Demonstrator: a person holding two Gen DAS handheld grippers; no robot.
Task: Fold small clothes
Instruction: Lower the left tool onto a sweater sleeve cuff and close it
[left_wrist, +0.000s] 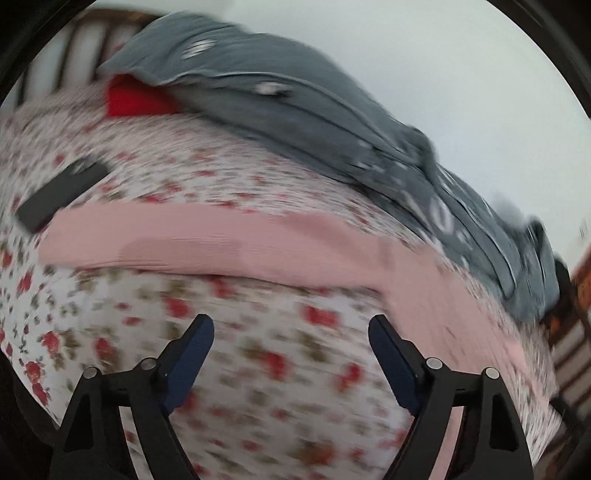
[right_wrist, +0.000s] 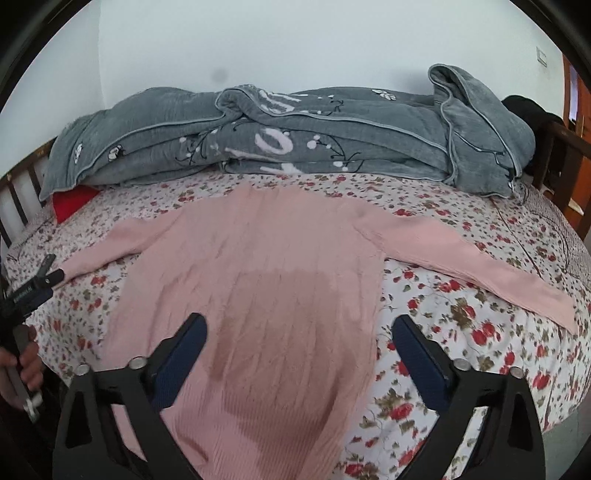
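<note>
From where I sat, the pink knit sweater (right_wrist: 258, 266) lay spread flat on the floral bedsheet (right_wrist: 461, 332), body towards me and both sleeves thrown out sideways. Starting at the left, the left gripper (right_wrist: 44, 280) showed in the right wrist view just beside the left sleeve cuff (right_wrist: 79, 264); its own camera was badly smeared, yet I could see its jaws standing wide apart over bare sheet, gripping nothing, with the pink sleeve (left_wrist: 221, 240) lying across ahead of them. A dark flat object (left_wrist: 61, 192), too blurred for me to name, lay on the sheet beyond that sleeve. I judged the sweater light, soft and limp, a ribbed knit likely to stretch and sag if lifted by one point, so a cuff or the shoulder seam seemed the sensible place to pinch, taking a fair thickness of the fabric. In the middle, the right gripper (right_wrist: 299, 334) hung above the sweater's lower body, fingers spread and empty, a darker patch on the knit between them. To the right, the right sleeve (right_wrist: 480, 273) ran out towards the bed's edge. The mattress looked soft and yielding, poor for pressing creases. Behind lay a bundled grey quilt (right_wrist: 295, 136), a red item (right_wrist: 70, 201) tucked under its left end, a wooden slatted bed frame and a plain pale wall (right_wrist: 295, 44).
</note>
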